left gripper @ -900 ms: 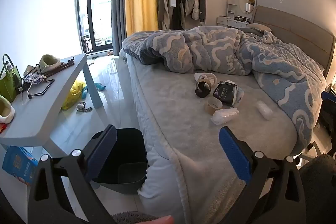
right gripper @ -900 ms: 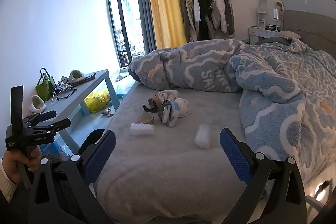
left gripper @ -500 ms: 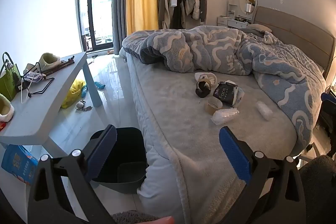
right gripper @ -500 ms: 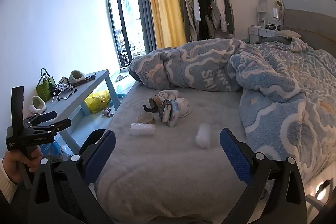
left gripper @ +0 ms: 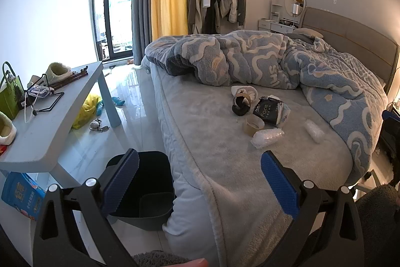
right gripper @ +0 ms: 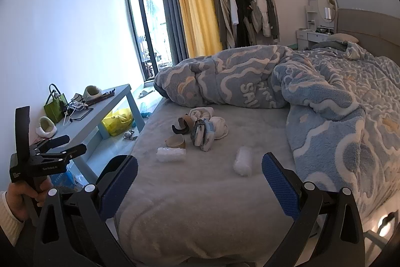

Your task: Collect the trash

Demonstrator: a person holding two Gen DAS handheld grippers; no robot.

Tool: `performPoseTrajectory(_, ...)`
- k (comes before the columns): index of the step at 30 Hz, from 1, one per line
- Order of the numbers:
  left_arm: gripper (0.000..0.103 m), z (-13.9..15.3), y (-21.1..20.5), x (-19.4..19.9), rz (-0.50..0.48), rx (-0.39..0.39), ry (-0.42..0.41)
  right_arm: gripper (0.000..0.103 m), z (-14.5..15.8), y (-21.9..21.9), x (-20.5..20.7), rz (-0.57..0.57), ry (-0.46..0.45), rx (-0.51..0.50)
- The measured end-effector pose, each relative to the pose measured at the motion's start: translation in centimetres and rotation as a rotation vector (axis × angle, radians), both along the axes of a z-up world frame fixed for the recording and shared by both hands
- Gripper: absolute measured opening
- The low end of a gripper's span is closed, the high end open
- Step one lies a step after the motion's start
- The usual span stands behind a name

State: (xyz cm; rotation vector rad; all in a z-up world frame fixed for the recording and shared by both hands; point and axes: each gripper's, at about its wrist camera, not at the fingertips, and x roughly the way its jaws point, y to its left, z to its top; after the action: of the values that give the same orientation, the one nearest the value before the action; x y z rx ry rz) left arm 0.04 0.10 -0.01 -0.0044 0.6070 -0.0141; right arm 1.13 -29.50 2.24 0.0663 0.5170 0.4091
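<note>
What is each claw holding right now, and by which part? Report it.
Nothing is held. The left claw and the right claw are both open and empty, and the bubble wrap rolls lie untouched on the bed.

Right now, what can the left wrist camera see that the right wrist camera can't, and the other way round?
Only the left wrist view shows the dark trash bin on the floor beside the bed. Only the right wrist view shows the left gripper itself, held in a hand. Both show the two bubble wrap rolls, the tape roll and the grey table.
</note>
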Motion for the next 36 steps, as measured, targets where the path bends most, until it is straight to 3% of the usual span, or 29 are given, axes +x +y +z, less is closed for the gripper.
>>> performPoseTrajectory(36, 0.1, -0.31, -0.63, 0.05, -0.005, 0.009, 0.004, 0.1, -0.38, 0.14, 0.1, 0.006, 0.015, 0.005)
